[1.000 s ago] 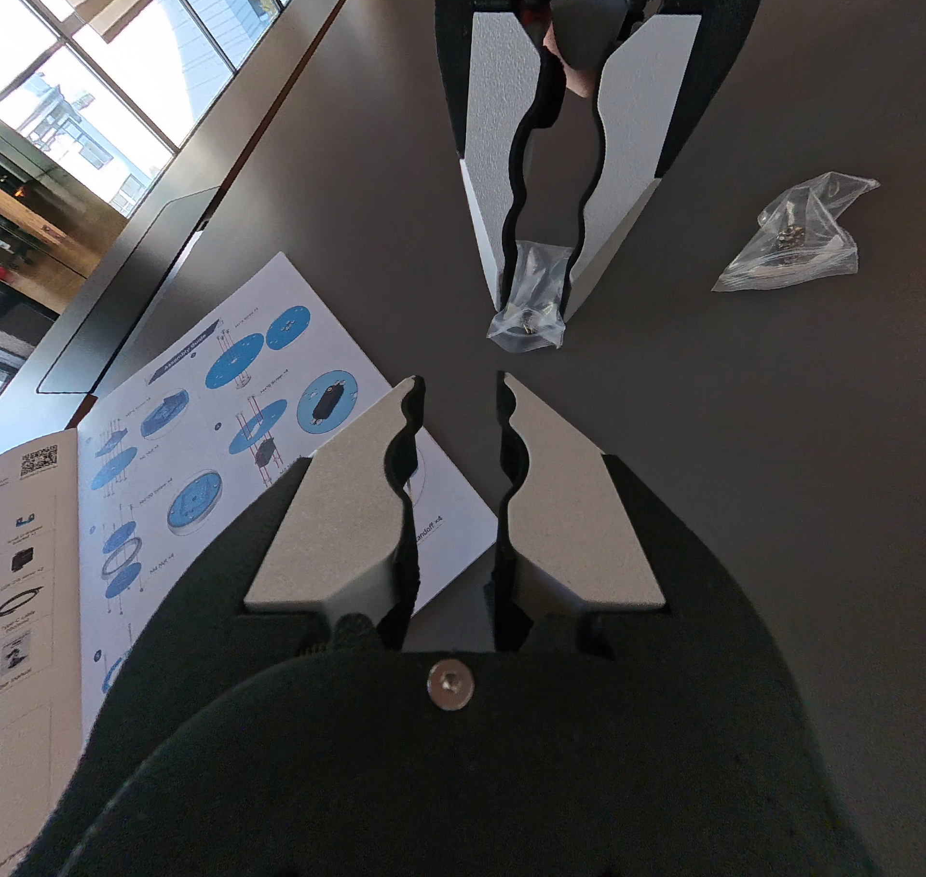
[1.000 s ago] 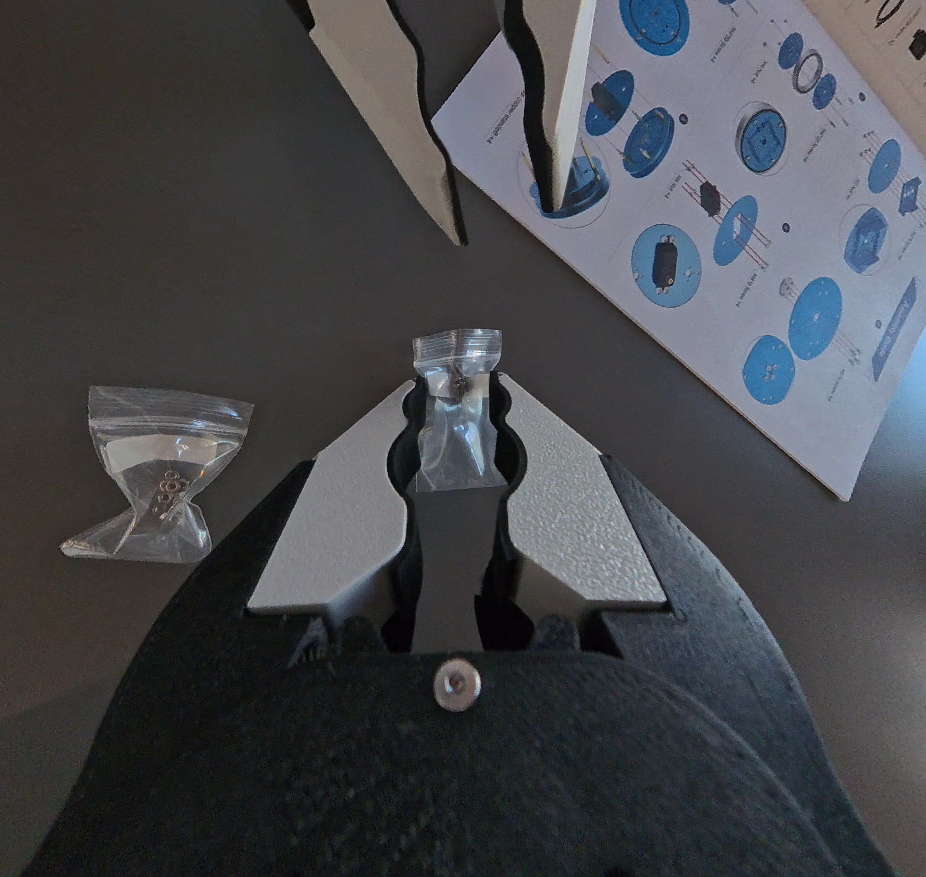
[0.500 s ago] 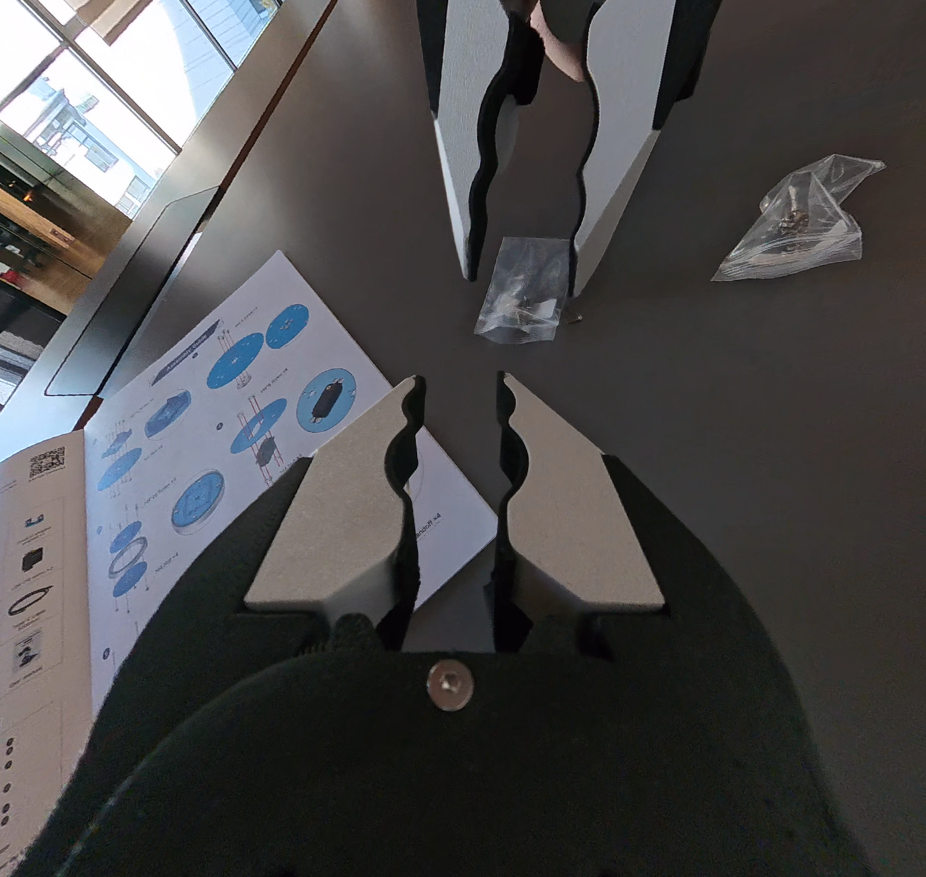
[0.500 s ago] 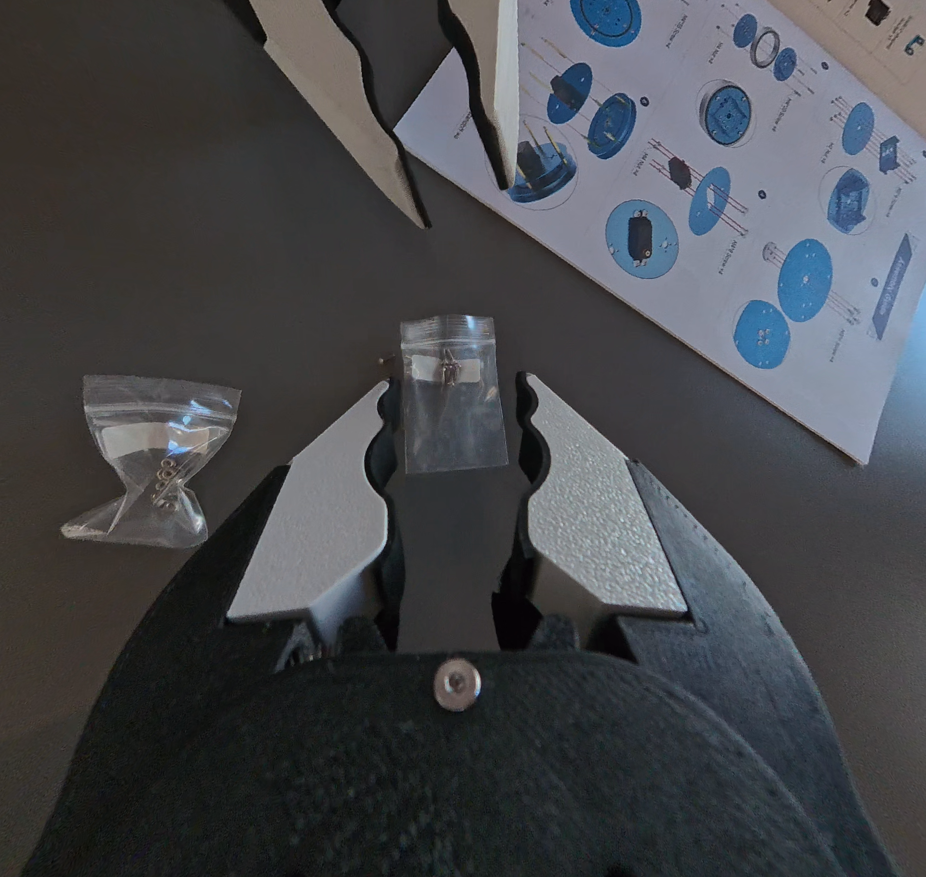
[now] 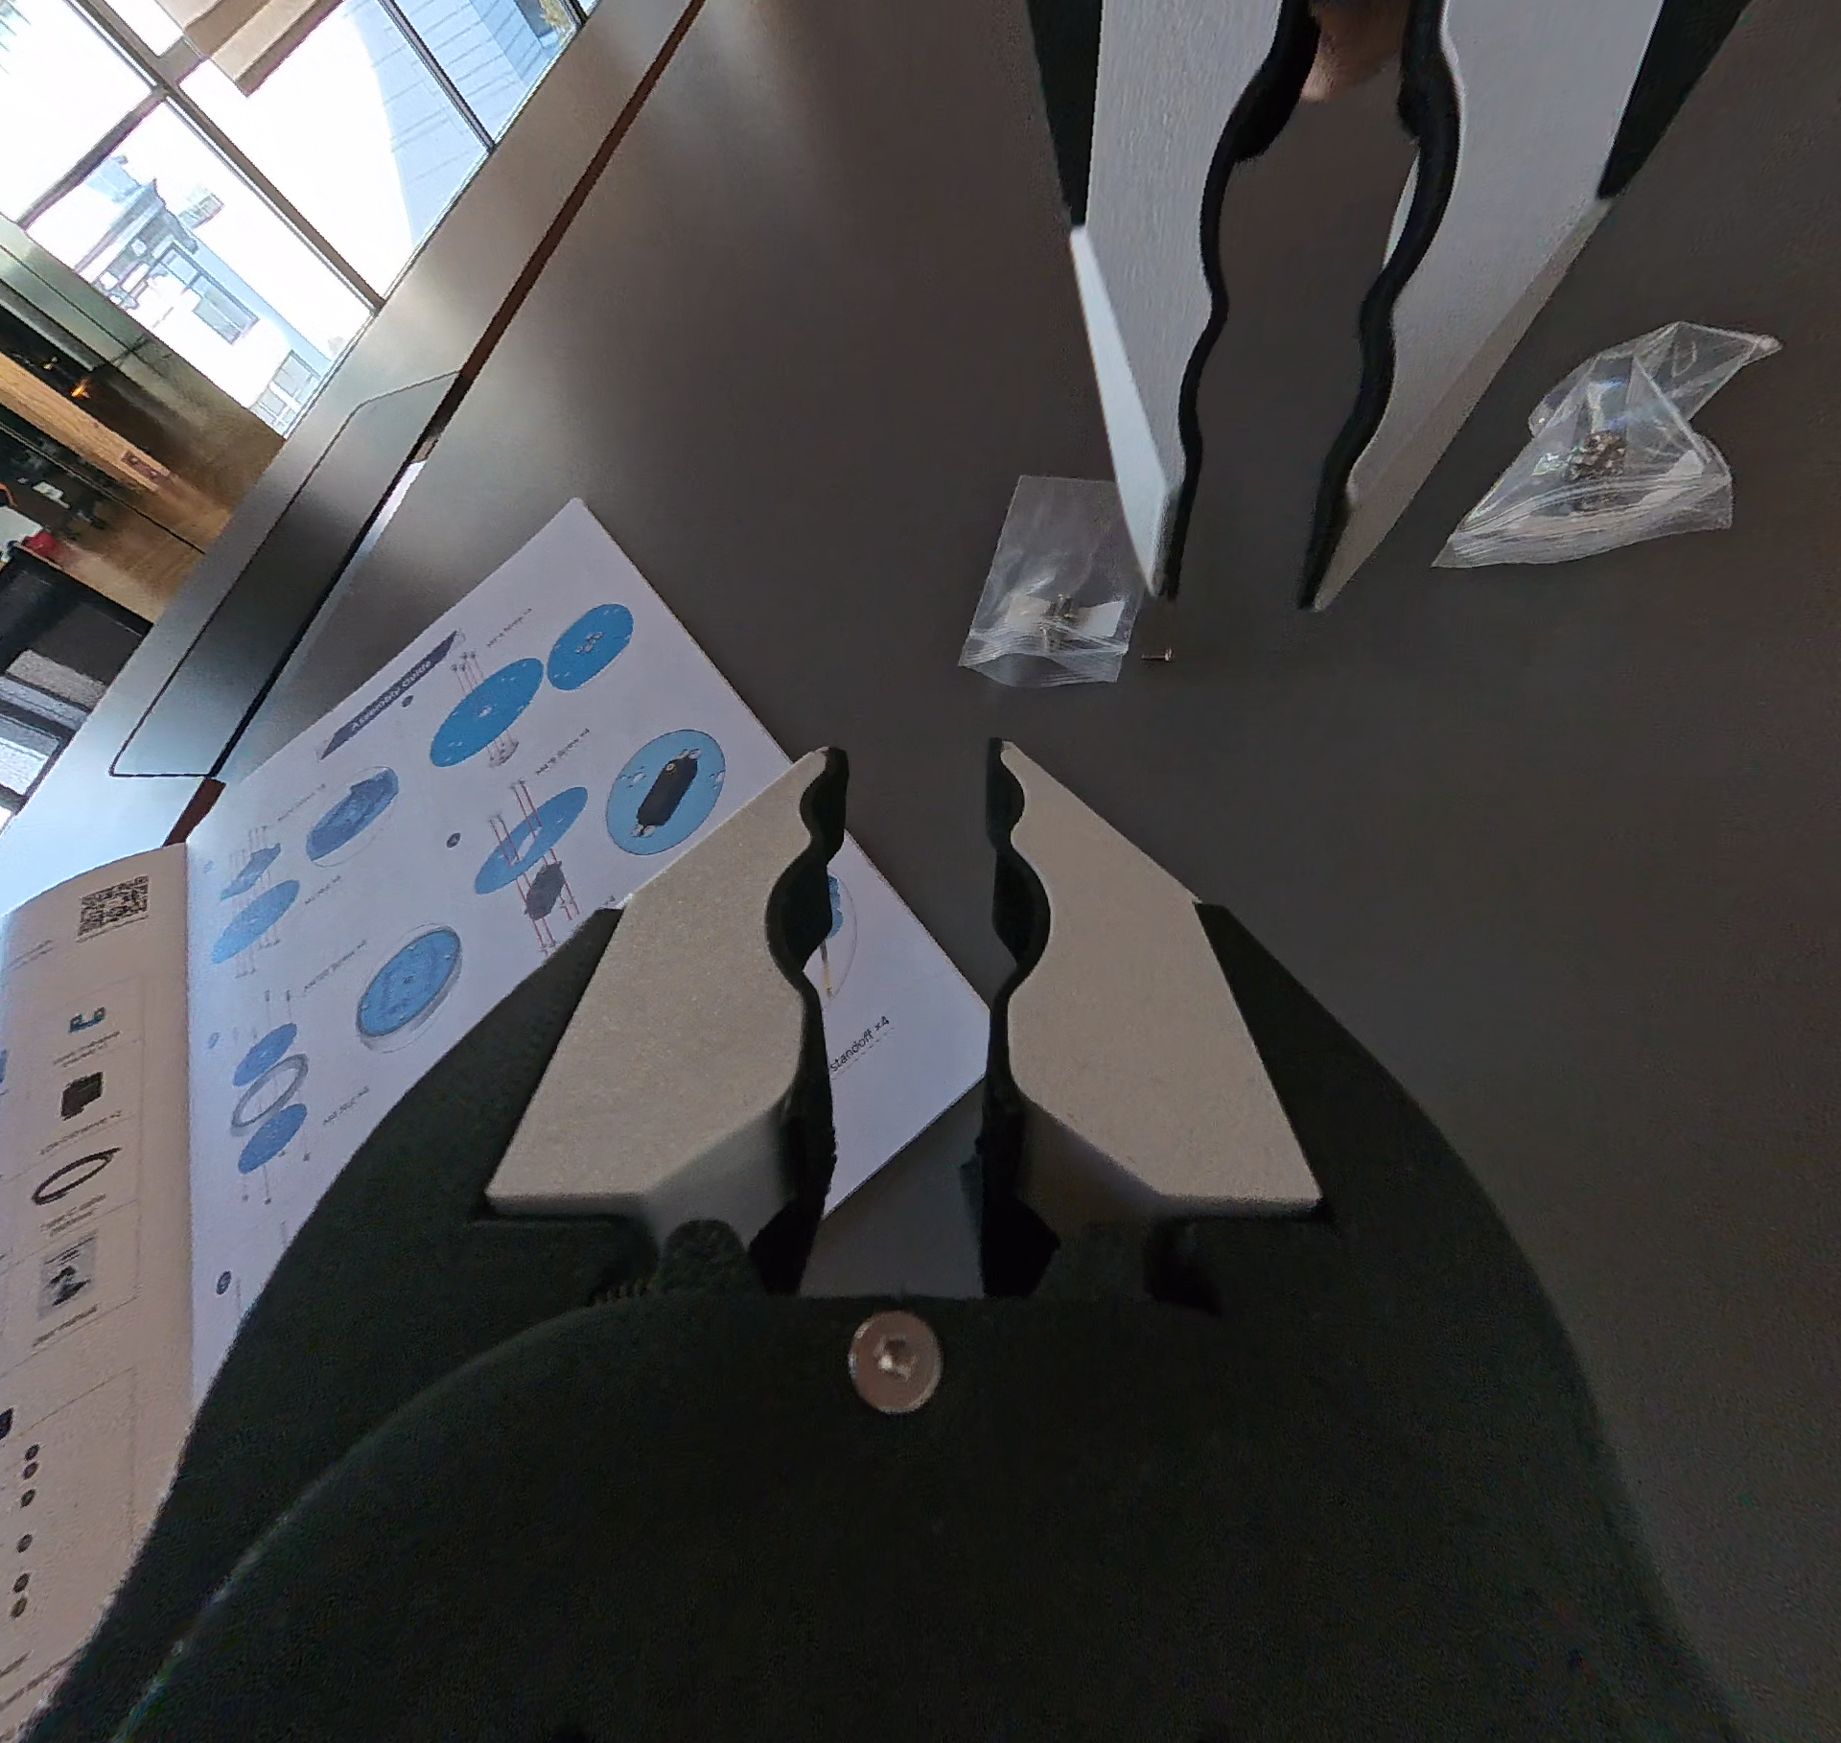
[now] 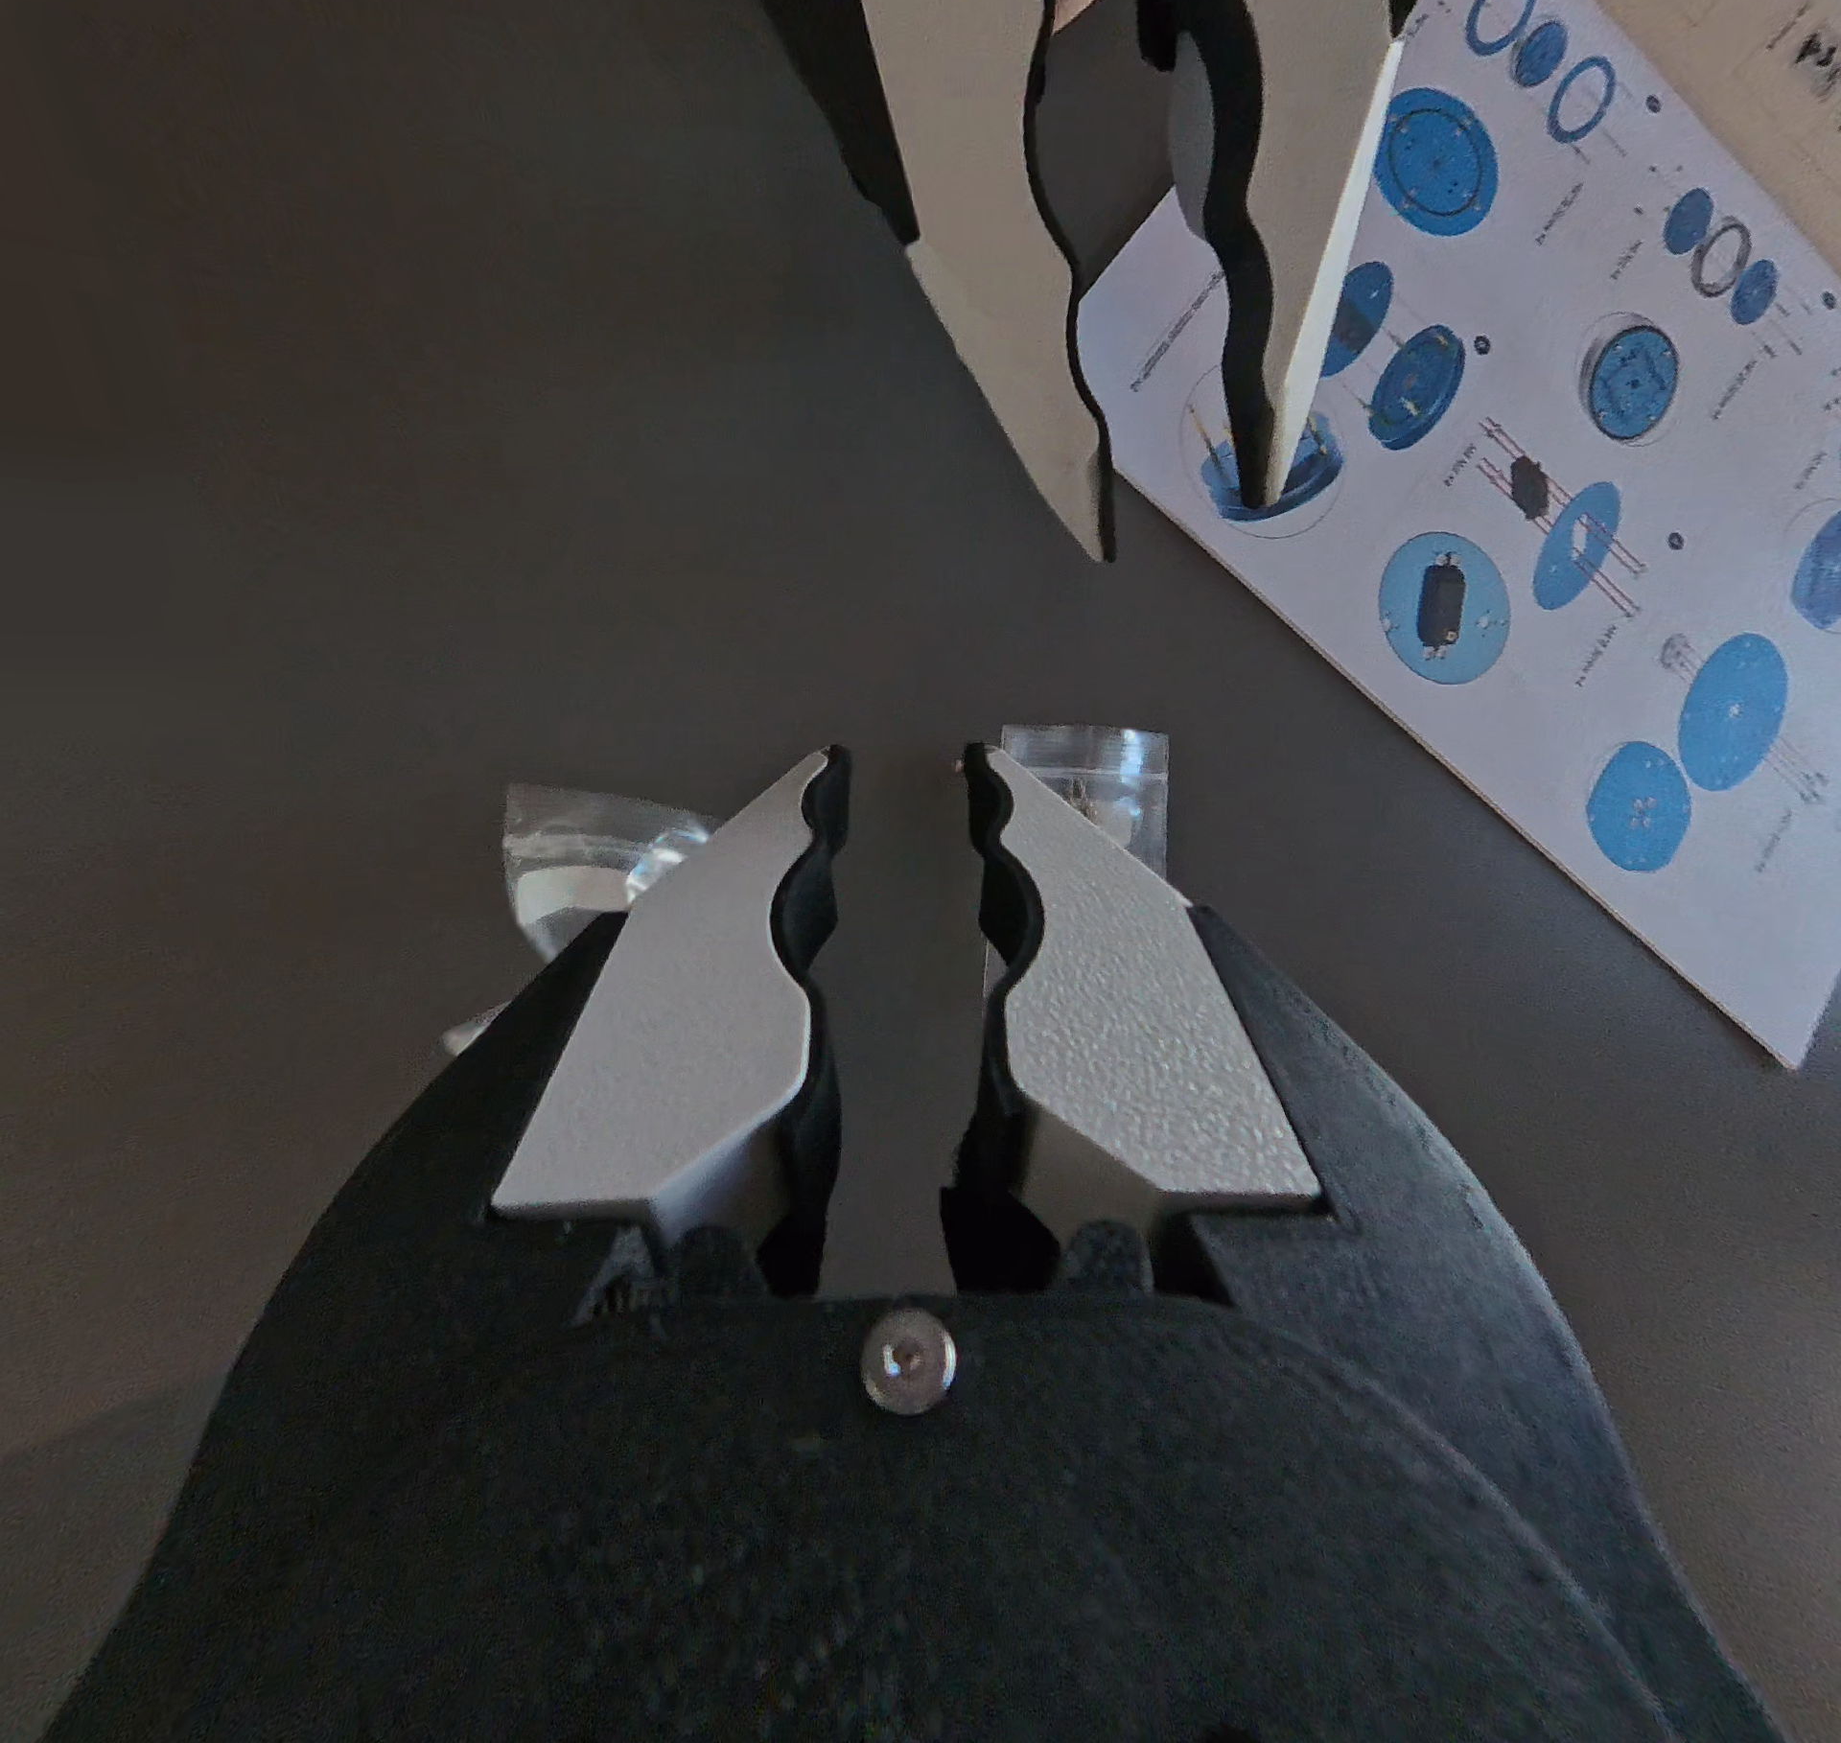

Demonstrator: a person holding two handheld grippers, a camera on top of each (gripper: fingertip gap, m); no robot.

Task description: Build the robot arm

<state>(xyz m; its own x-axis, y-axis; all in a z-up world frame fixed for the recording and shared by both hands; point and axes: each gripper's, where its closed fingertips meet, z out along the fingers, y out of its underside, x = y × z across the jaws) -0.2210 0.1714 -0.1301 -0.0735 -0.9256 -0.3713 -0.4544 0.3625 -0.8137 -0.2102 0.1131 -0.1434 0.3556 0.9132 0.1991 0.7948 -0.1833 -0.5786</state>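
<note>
Both grippers stood partly open and empty: the left gripper (image 5: 917, 764) above one instruction sheet (image 5: 418, 799), the right gripper (image 6: 907, 759) between two clear bags (image 5: 1056, 599) (image 5: 1604, 470), near one loose screw (image 5: 1156, 655).

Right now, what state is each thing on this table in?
left gripper: open, empty, above the booklet's corner
right gripper: open, empty, tips near the table
small clear bag: lying flat, released
loose screw: on the table beside that bag
crumpled bag: lying untouched
instruction booklet: open, flat
</note>
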